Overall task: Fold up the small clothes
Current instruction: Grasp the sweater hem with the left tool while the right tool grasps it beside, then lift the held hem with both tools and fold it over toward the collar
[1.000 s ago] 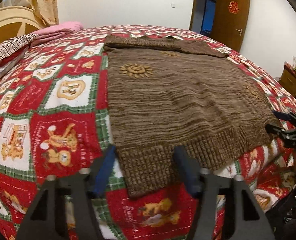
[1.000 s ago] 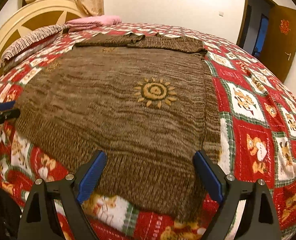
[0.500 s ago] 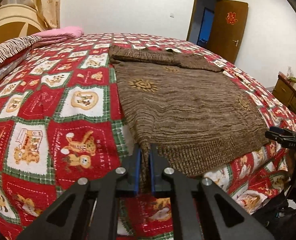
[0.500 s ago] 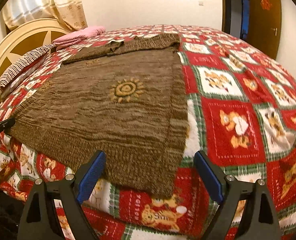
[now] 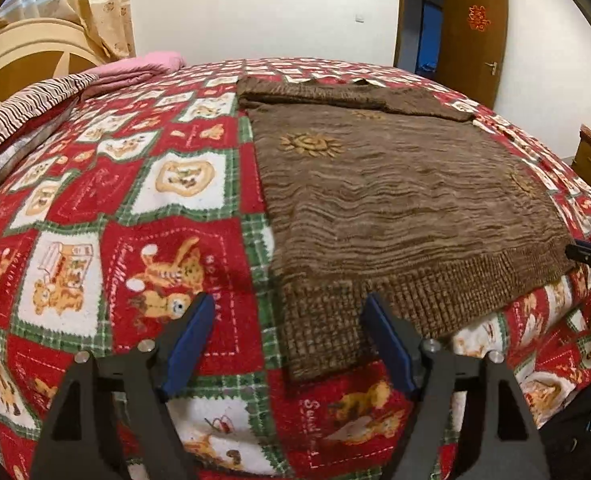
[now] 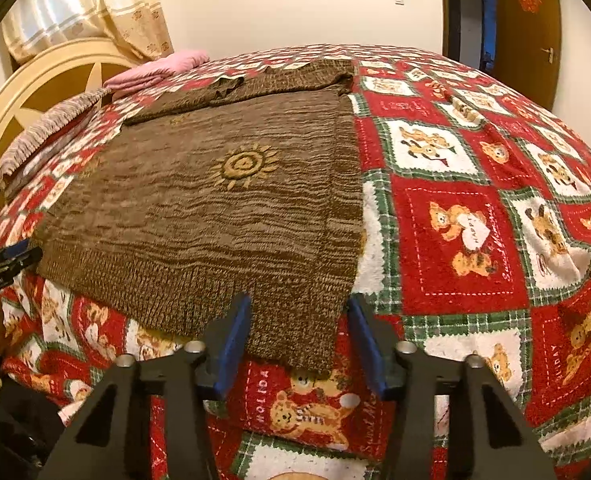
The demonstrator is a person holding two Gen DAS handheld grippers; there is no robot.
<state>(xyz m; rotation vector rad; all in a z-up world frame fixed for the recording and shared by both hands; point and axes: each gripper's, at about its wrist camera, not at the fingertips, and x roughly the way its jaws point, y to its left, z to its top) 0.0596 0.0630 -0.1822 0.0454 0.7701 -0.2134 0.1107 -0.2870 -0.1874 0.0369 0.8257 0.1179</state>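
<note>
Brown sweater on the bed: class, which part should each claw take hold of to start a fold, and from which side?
Grip the brown sweater at the two corners of its ribbed hem, coming from the foot of the bed. The hem overhangs the blanket edge, so its corners are easiest to get fingers around. The left claw and right claw are open, one at each corner.

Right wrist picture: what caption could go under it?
Open right gripper straddling the near corner of a brown sweater spread on a teddy-bear blanket.

We see the brown knit sweater (image 5: 395, 208) lying flat on the bedspread, ribbed hem nearest, sleeves folded across.
</note>
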